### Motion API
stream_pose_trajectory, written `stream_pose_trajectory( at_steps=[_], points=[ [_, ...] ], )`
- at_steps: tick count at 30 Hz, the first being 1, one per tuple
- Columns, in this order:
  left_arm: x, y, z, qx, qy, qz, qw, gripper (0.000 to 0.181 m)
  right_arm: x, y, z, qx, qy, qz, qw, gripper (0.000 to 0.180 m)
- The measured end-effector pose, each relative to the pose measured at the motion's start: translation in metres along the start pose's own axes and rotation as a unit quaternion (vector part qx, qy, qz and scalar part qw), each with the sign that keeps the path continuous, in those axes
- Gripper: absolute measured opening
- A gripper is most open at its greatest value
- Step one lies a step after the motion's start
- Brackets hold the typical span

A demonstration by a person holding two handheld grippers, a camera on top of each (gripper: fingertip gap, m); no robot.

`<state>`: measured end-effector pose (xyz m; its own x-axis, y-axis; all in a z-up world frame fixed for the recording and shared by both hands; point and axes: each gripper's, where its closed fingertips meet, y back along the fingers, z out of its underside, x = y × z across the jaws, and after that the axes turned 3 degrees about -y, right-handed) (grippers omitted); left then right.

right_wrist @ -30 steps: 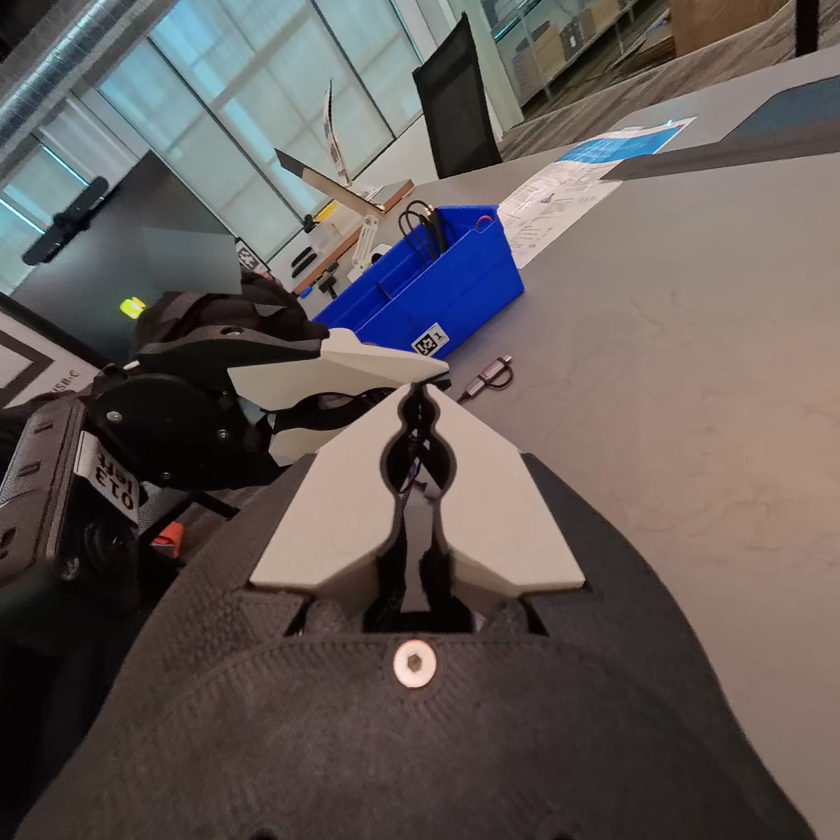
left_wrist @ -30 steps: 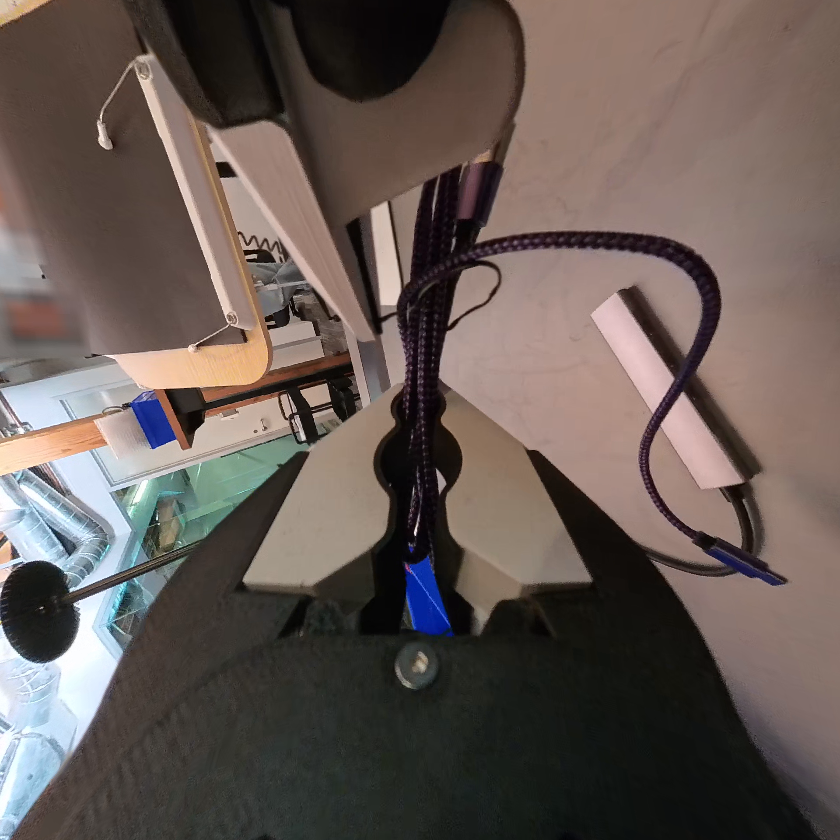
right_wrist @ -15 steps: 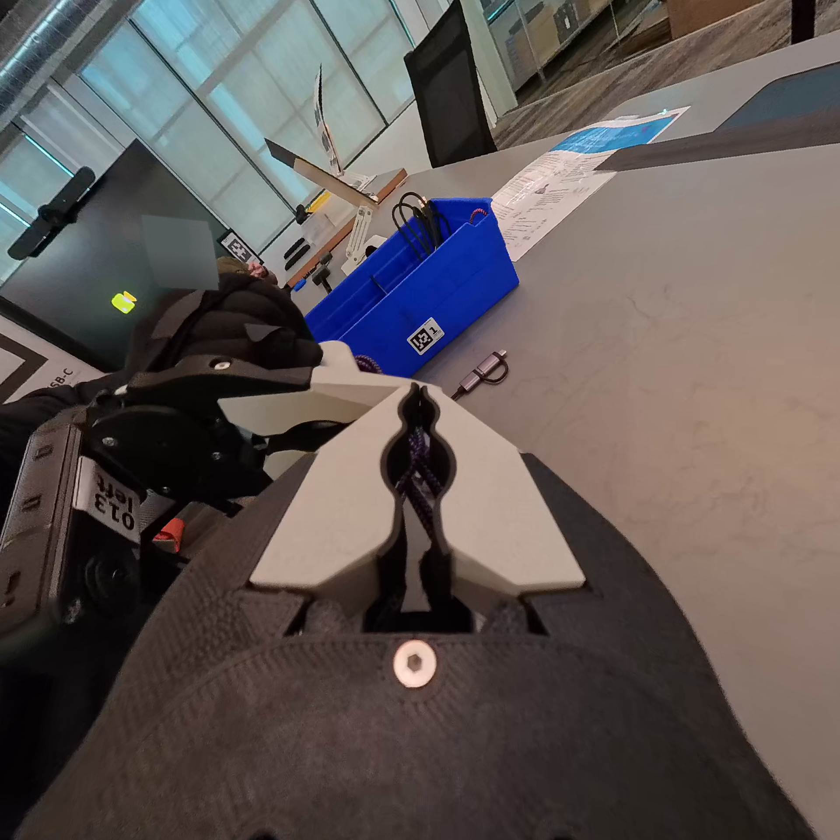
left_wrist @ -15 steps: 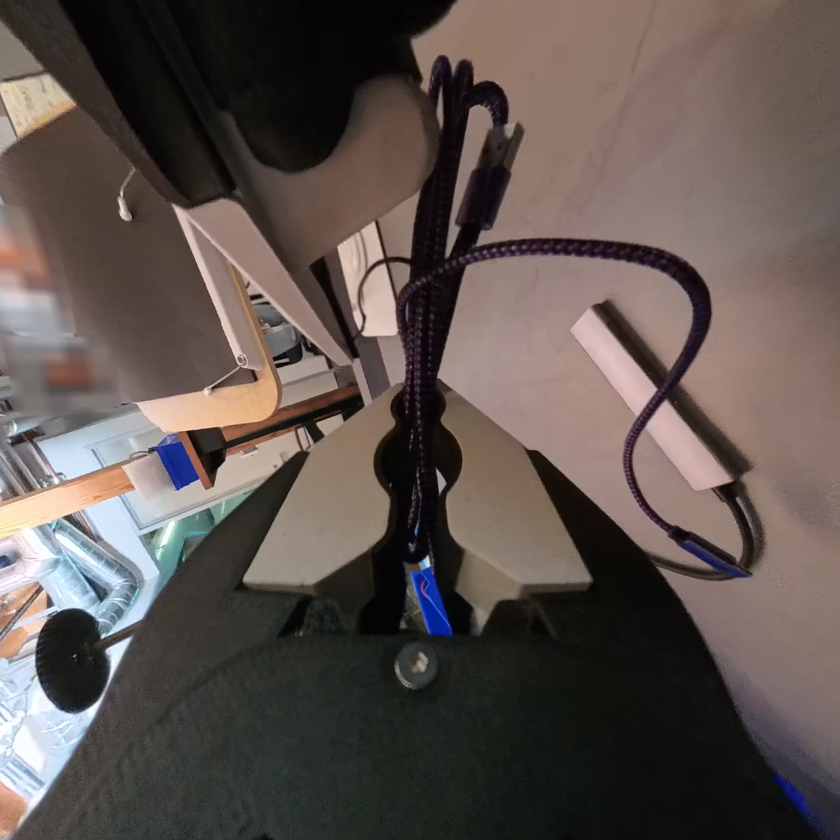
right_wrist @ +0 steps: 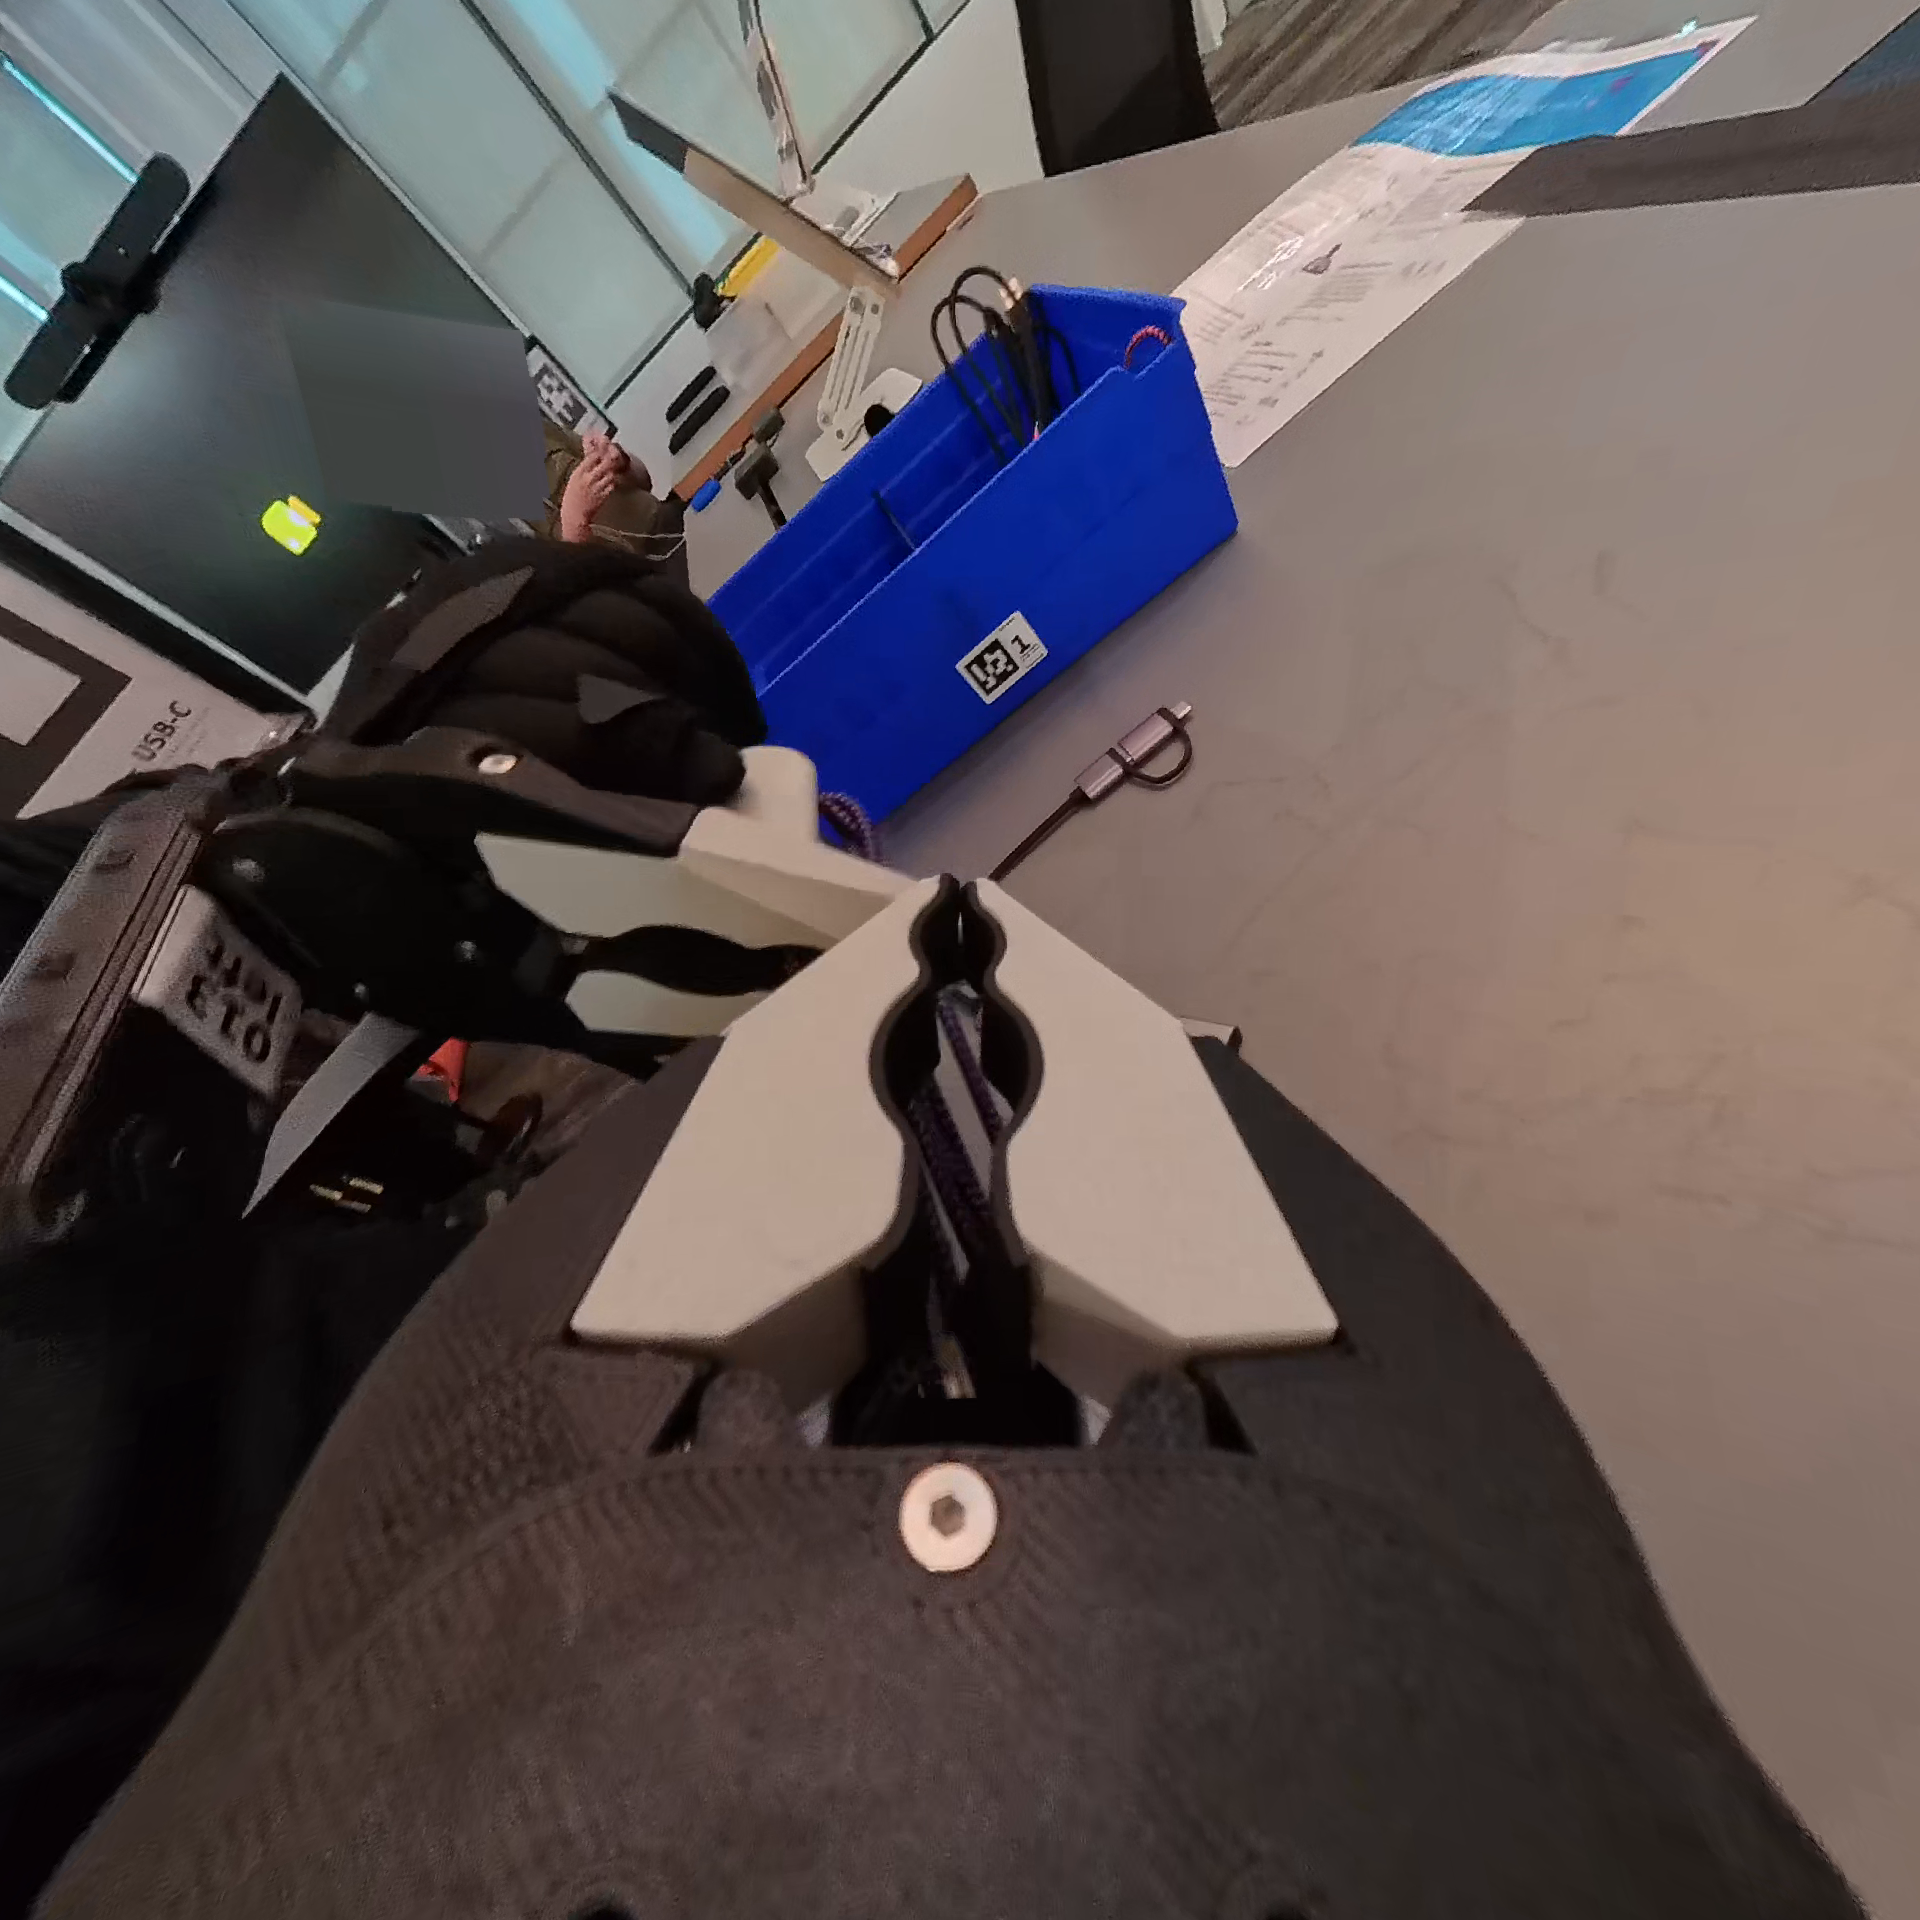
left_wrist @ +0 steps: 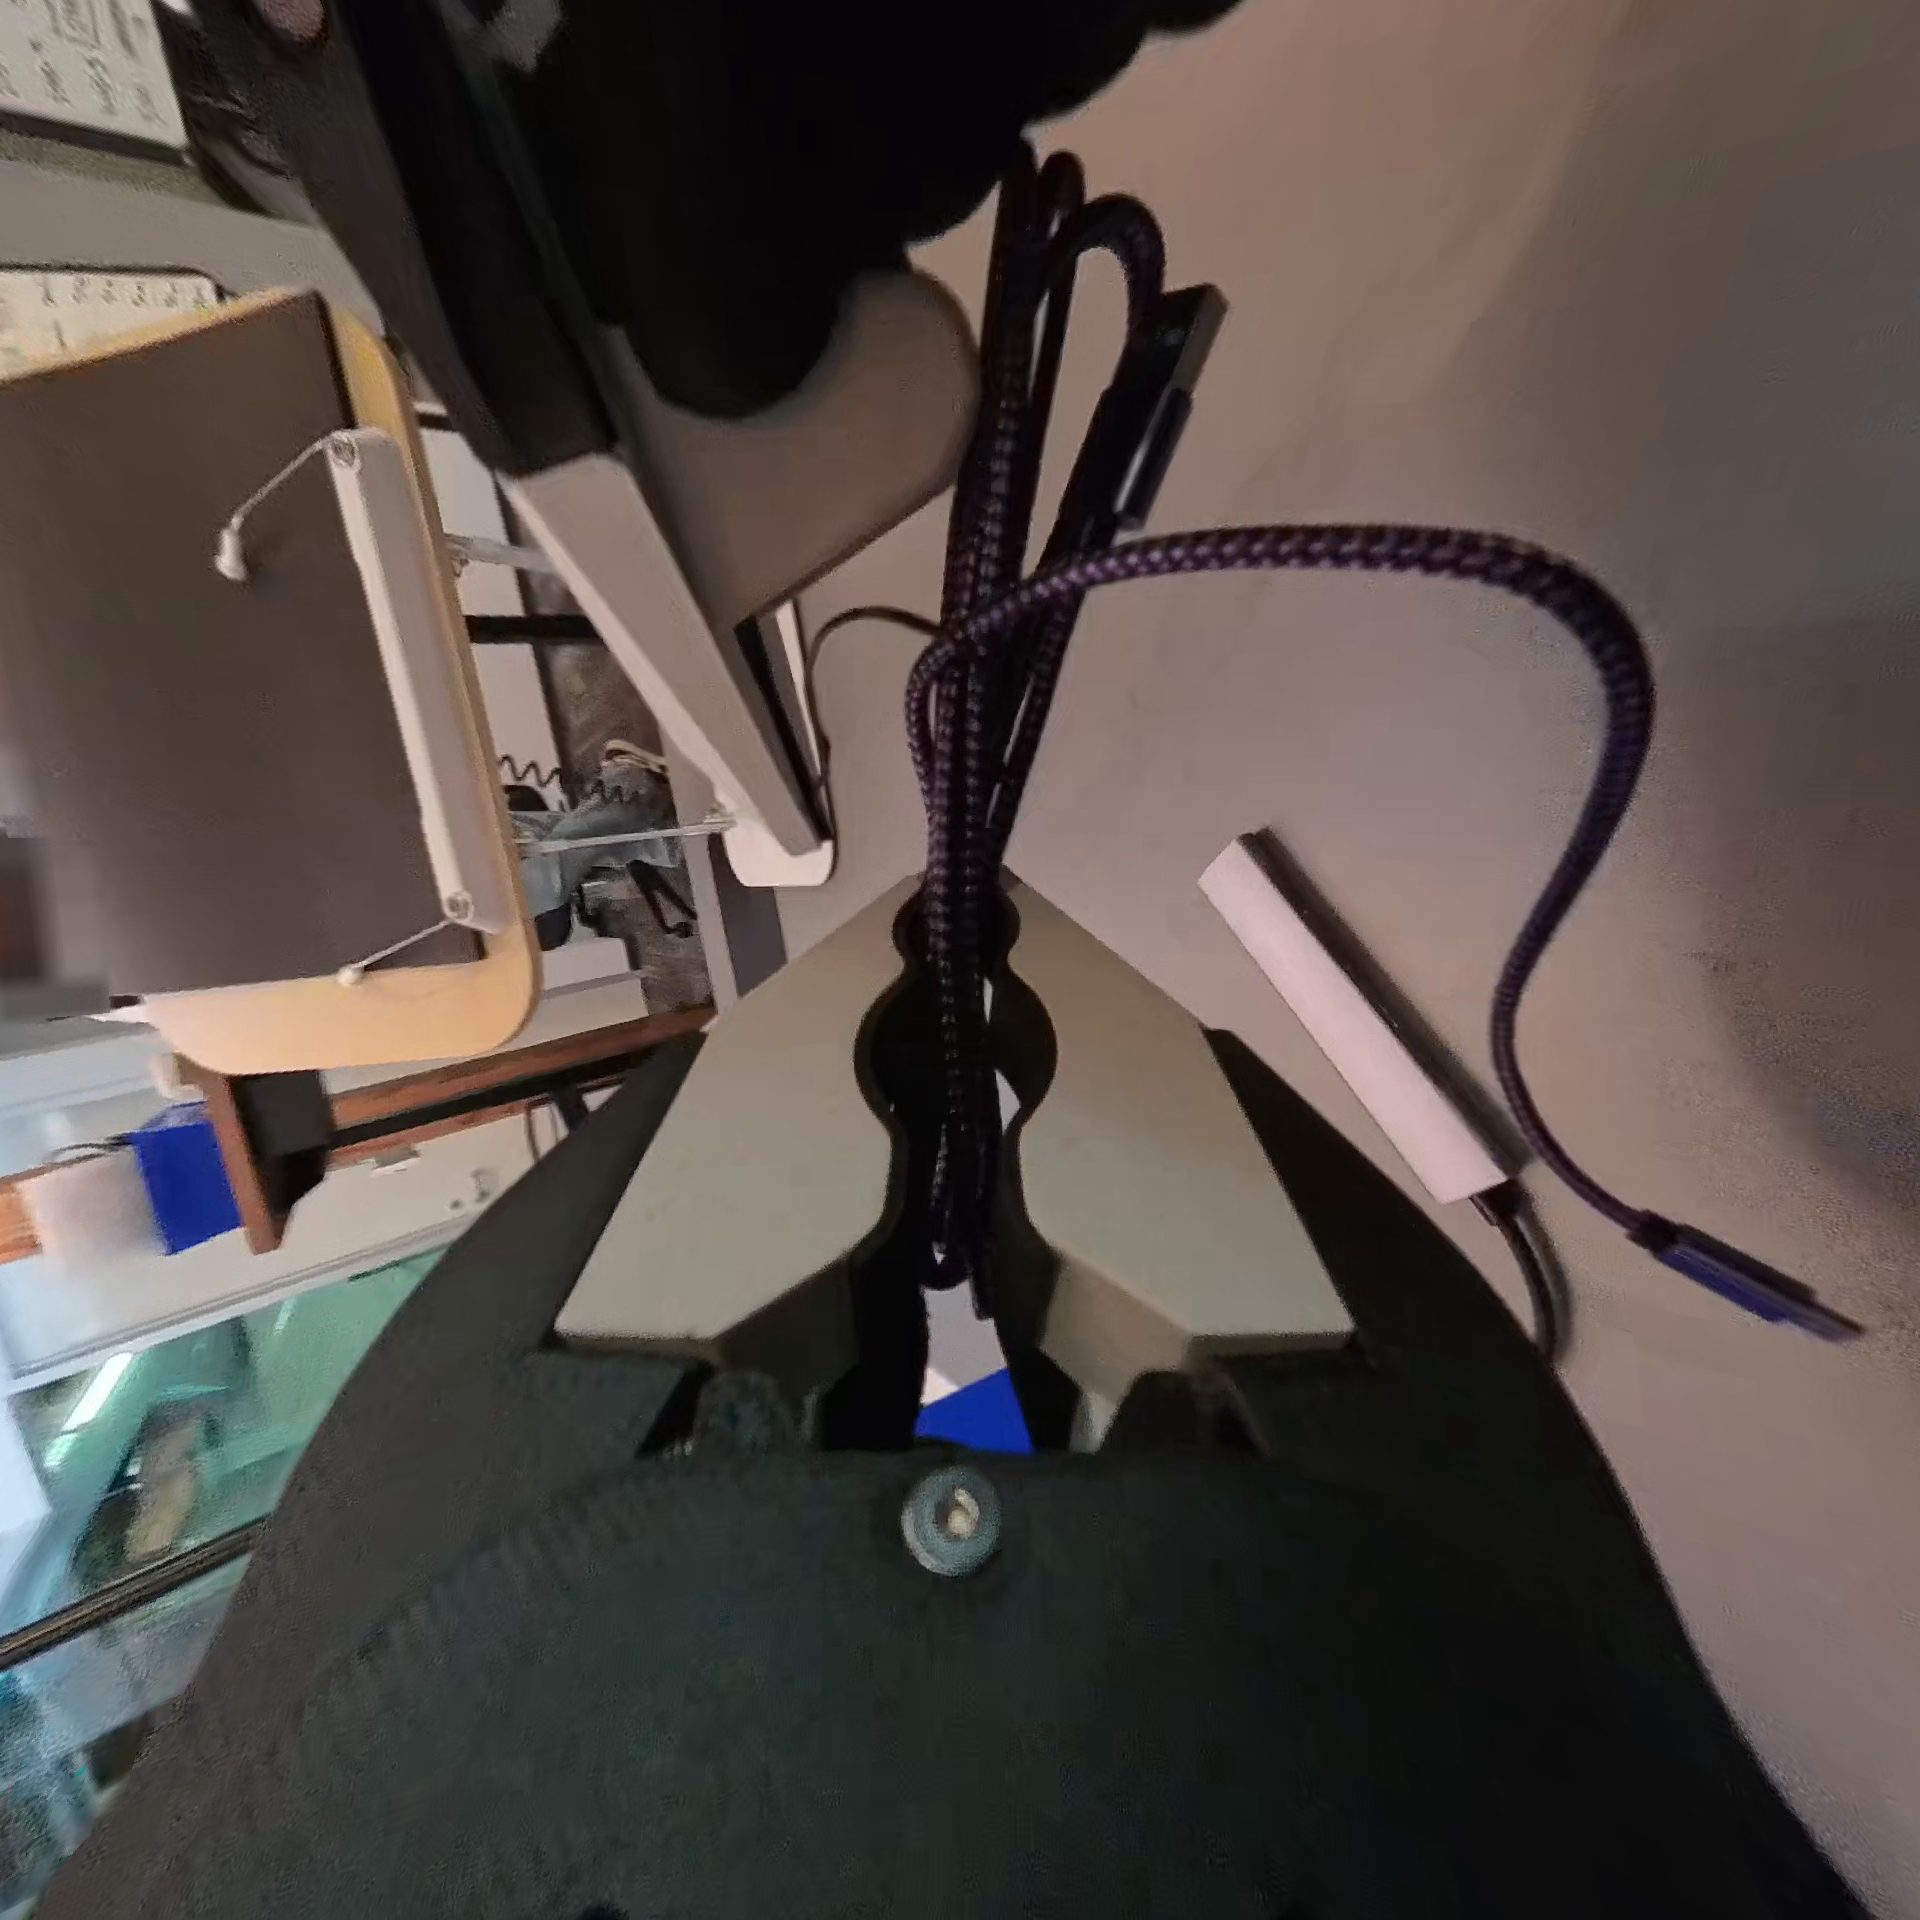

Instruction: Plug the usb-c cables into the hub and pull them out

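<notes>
A bundled purple braided cable (left_wrist: 961, 935) is pinched between the left jaws; one end loops rightward, its plug (left_wrist: 1737, 1286) beside the white hub (left_wrist: 1351, 1023).

Purple cable (left_wrist: 961, 1039) between fingers (left_wrist: 769, 1143) (seemingly pinched)

we are holding the left gripper (left_wrist: 961, 914) rolled well onto its side, its two grey fingers (left_wrist: 769, 1132) closing together at the tips with only the scalloped slot left between them. we are holding the right gripper (right_wrist: 951, 888) more level, its fingers (right_wrist: 1132, 1153) likewise pressing tip to tip. the two are sitting just beside each other: in the right wrist view the left gripper is reaching in from the left, nearly meeting the right one's tip.
</notes>
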<state>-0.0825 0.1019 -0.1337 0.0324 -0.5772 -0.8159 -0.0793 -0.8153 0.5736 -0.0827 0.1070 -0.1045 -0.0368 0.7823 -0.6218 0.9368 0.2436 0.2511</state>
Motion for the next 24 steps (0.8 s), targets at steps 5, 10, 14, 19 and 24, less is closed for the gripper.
stream_pose_trajectory(
  at_steps=[5, 10, 14, 19, 24],
  points=[
    [0.0, -0.006, 0.008, -0.015, 0.018, 0.014, 1.0, 0.003, -0.014, 0.001, 0.002, -0.017, -0.009, -0.027, 0.999, 0.0],
    [0.001, -0.01, 0.011, -0.032, 0.023, 0.018, 0.999, 0.003, -0.013, -0.003, 0.007, -0.022, -0.009, -0.011, 1.0, 0.0],
    [0.0, -0.012, 0.016, -0.038, 0.03, 0.021, 0.999, 0.003, -0.014, -0.005, 0.01, -0.01, -0.016, -0.005, 1.0, 0.0],
    [0.0, -0.011, 0.013, -0.048, 0.015, 0.014, 0.999, 0.003, -0.002, -0.003, 0.002, 0.016, -0.019, 0.027, 0.999, 0.0],
    [0.002, -0.012, 0.009, -0.052, -0.018, 0.005, 0.998, 0.003, 0.008, -0.009, 0.005, 0.0, -0.029, 0.042, 0.999, 0.0]
  ],
)
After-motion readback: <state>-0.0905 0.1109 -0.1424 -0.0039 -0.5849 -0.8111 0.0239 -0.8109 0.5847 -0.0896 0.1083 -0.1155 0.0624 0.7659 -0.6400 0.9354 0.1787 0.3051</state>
